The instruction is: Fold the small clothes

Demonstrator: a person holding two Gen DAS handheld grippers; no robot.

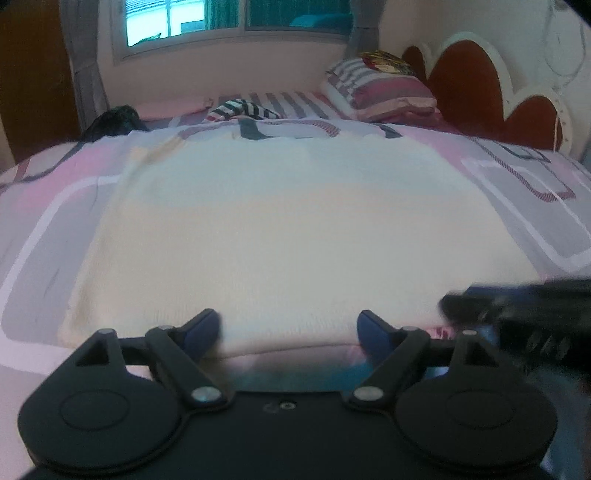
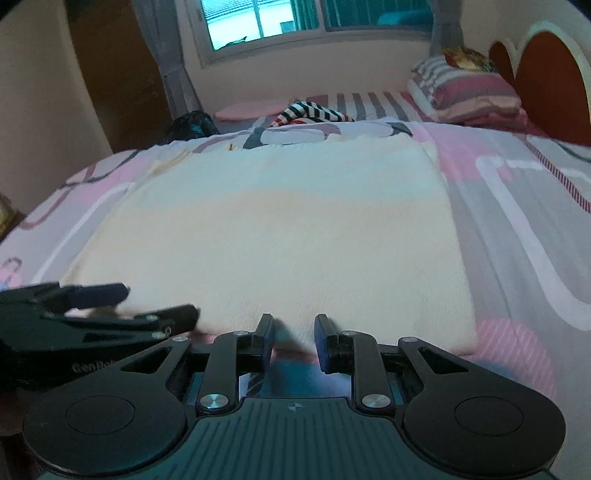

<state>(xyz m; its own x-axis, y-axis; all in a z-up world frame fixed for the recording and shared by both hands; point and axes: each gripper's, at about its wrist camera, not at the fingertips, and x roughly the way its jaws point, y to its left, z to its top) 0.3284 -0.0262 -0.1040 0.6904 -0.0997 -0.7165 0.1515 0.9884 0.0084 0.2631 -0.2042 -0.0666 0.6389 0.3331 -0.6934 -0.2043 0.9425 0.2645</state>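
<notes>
A cream knit garment (image 1: 280,229) (image 2: 280,236) lies spread flat on the bed. My left gripper (image 1: 289,321) stands wide open at the garment's near edge, its blue pads on either side of the hem and not pressing on it. It also shows at the left of the right wrist view as the left gripper (image 2: 160,302), low over the near left corner. My right gripper (image 2: 293,325) sits at the same near edge further right. Its jaws stand a narrow gap apart, with the hem lying between them unpinched. The right gripper (image 1: 465,301) is a dark blur in the left wrist view.
The bed cover (image 1: 55,206) is pink and grey. A black-and-white striped cloth (image 1: 242,109) and a dark item (image 1: 114,120) lie at the far side. Striped pillows (image 1: 384,90) rest against the red headboard (image 1: 469,81). A window (image 2: 295,22) is behind.
</notes>
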